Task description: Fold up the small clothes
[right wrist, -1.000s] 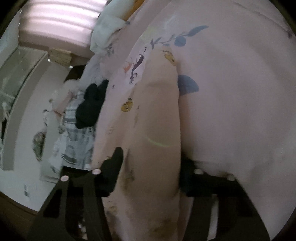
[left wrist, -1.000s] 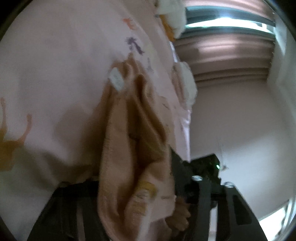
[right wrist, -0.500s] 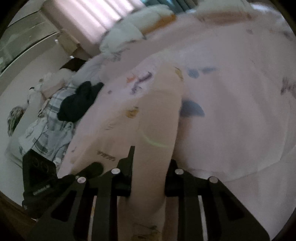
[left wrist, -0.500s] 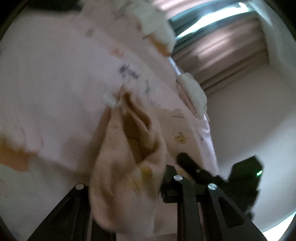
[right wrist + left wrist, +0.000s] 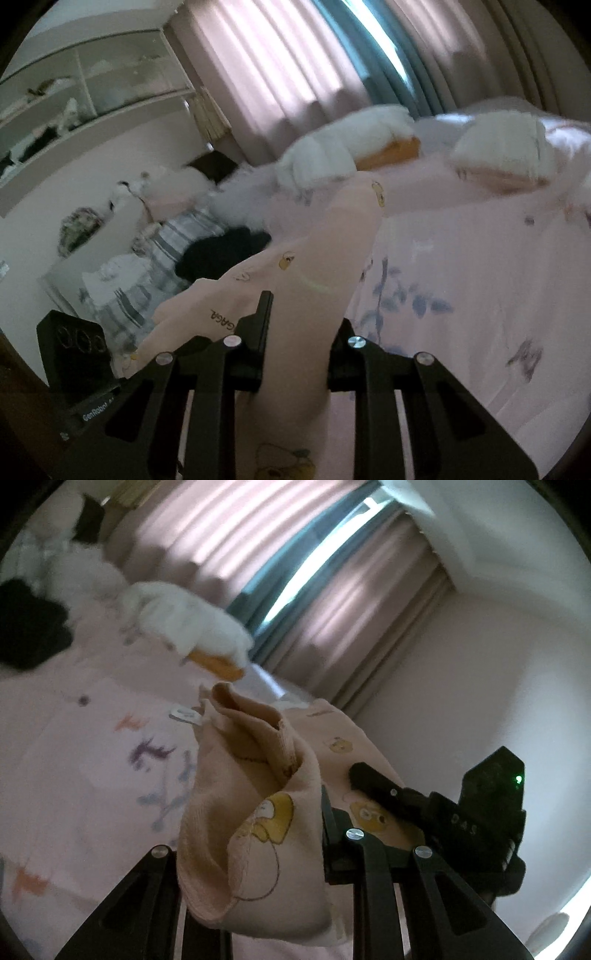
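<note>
A small peach garment [image 5: 236,782] with yellow bear prints hangs lifted above the pink bed sheet [image 5: 74,757]. My left gripper [image 5: 251,849] is shut on one bunched end of it, a white label sticking out behind. In the right wrist view the same garment [image 5: 325,266] runs as a stretched band away from my right gripper [image 5: 299,343], which is shut on its other end. The right gripper's black body [image 5: 491,812] with a green light shows at the right of the left wrist view. The left gripper's body [image 5: 74,350] sits at the lower left of the right wrist view.
White pillows [image 5: 177,624] and a dark piece of clothing [image 5: 26,631] lie farther back on the bed. A heap of plaid cloth [image 5: 173,251] lies at the bed's left side. Pink curtains [image 5: 295,74] and a wall shelf [image 5: 74,92] stand behind.
Both grippers rose and rolled, lifting the garment off the sheet; the views now look level toward the curtains. The jaws narrowed on the fabric after the earliest frames.
</note>
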The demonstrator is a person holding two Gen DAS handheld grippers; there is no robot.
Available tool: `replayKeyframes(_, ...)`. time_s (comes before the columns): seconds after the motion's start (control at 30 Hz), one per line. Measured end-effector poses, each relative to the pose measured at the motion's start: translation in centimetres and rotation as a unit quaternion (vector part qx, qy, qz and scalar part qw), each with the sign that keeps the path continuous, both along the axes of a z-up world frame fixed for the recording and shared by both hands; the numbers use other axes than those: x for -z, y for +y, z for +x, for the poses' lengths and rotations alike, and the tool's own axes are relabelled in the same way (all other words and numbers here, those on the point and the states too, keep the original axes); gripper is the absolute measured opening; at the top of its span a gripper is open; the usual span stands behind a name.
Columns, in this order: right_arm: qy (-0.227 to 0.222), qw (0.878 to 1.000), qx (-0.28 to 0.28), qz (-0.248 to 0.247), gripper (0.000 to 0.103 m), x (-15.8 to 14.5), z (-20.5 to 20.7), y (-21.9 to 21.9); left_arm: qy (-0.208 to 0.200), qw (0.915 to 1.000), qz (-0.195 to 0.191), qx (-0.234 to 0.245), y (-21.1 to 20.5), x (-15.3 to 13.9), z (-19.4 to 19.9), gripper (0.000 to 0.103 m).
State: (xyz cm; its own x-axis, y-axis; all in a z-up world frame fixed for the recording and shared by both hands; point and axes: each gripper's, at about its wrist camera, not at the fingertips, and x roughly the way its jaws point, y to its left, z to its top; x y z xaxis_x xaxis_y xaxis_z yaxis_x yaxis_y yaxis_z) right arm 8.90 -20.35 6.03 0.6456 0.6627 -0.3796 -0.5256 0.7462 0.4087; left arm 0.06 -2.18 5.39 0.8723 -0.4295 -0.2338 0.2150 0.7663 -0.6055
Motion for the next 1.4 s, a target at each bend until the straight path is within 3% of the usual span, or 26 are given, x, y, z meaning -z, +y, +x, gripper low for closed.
replayKeyframes(0.1,0.002,1.000,-0.001,-0.007,0.023,-0.6,0.8,-2.2,0.010,0.9999,0.001,0.012,-2.2,0.5,0.9,0.021)
replayKeyframes(0.2,0.030,0.999,0.011,-0.036,0.023,2.0,2.4,-3.9,0.058,0.9982,0.001,0.014,-3.6,4.1,2.4,0.021)
replayKeyframes(0.3,0.071,0.994,0.023,-0.079,0.023,7.1,4.0,-4.6,0.128,0.9915,0.022,0.010,-4.8,9.0,3.8,0.021)
replayKeyframes(0.4,0.132,0.983,0.034,-0.123,0.023,13.1,5.3,-5.0,0.222,0.9740,0.043,0.012,-6.4,14.7,5.0,0.021)
replayKeyframes(0.5,0.166,0.970,0.042,-0.174,0.026,17.9,5.3,-5.6,0.227,0.9720,0.056,0.017,-6.8,17.5,4.0,0.024)
replayKeyframes(0.57,0.172,0.971,0.046,-0.161,0.031,18.8,5.0,-6.5,0.219,0.9744,0.047,0.019,-6.3,17.9,3.0,0.028)
replayKeyframes(0.67,0.197,0.973,0.057,-0.107,0.035,18.9,4.9,-8.5,0.248,0.9675,-0.030,0.039,-3.9,18.5,2.7,0.029)
replayKeyframes(0.73,0.200,0.972,0.067,-0.099,0.038,18.9,4.4,-9.1,0.259,0.9626,-0.060,0.049,-2.7,18.7,2.0,0.033)
replayKeyframes(0.8,0.194,0.972,0.076,-0.104,0.041,18.8,3.0,-9.3,0.261,0.9620,-0.067,0.041,-1.5,18.6,0.7,0.037)
replayKeyframes(0.9,0.193,0.969,0.097,-0.117,0.046,18.4,1.7,-9.2,0.262,0.9631,-0.055,0.026,-0.5,17.8,-0.7,0.037)
replayKeyframes(0.97,0.198,0.966,0.115,-0.120,0.049,18.1,1.4,-9.6,0.264,0.9640,-0.028,-0.009,0.7,17.6,-1.3,0.037)
replayKeyframes(1.03,0.204,0.962,0.131,-0.123,0.052,17.9,1.1,-10.0,0.275,0.9586,0.020,-0.069,1.9,17.1,-2.0,0.036)
replayKeyframes(1.1,0.211,0.955,0.156,-0.141,0.054,17.6,0.8,-10.4,0.273,0.9554,0.063,-0.093,2.9,16.5,-2.1,0.037)
replayKeyframes(1.17,0.216,0.942,0.189,-0.172,0.064,16.8,0.3,-10.8,0.270,0.9567,0.053,-0.094,3.8,15.8,-2.7,0.037)
replayKeyframes(1.27,0.198,0.930,0.215,-0.224,0.073,15.0,-0.2,-10.1,0.247,0.9633,0.026,-0.101,4.2,14.4,-3.6,0.065)
replayKeyframes(1.33,0.176,0.921,0.223,-0.265,0.092,13.9,-0.6,-9.0,0.220,0.9705,0.025,-0.096,3.7,12.9,-3.8,0.089)
replayKeyframes(1.37,0.159,0.922,0.222,-0.276,0.101,13.4,-1.0,-8.7,0.208,0.9735,0.031,-0.089,3.1,12.3,-3.7,0.094)
replayKeyframes(1.4,0.149,0.925,0.215,-0.276,0.103,13.0,-1.2,-8.2,0.199,0.9760,0.041,-0.078,2.4,11.8,-3.7,0.102)
